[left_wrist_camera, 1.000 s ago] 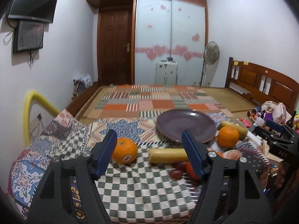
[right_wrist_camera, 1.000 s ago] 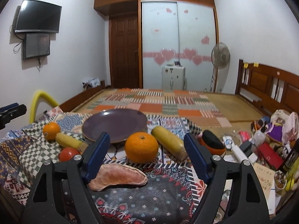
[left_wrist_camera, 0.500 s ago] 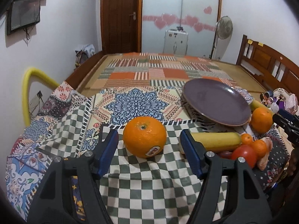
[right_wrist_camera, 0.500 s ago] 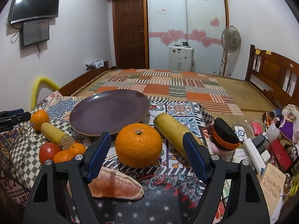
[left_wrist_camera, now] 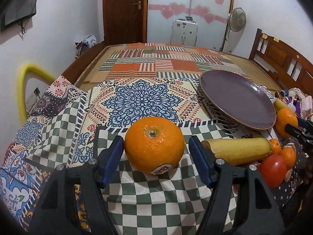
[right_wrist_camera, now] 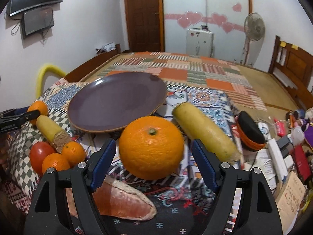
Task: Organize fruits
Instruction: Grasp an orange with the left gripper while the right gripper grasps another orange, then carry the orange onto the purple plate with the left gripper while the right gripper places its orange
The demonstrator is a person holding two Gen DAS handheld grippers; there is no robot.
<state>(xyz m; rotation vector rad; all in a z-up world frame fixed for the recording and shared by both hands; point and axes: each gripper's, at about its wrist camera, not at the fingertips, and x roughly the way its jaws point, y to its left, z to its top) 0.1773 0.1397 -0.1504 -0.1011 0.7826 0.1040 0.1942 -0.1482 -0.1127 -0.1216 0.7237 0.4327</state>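
The left tool (left_wrist_camera: 156, 152) tilts downward, its blue pads (left_wrist_camera: 114, 157) spread apart, touching nothing. The right tool (right_wrist_camera: 152, 156) tilts likewise, pads (right_wrist_camera: 103, 162) apart too.

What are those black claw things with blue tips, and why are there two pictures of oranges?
They are grippers, pinching tools a person holds, one in each hand. Each carries a camera looking along its fingers, so there are two pictures. The left gripper has an orange with a sticker between its open jaws. The right gripper has another orange between its open jaws. Neither is squeezing. On the patterned cloth lie an empty purple plate, bananas, a tomato, small oranges and a pink fruit wedge.
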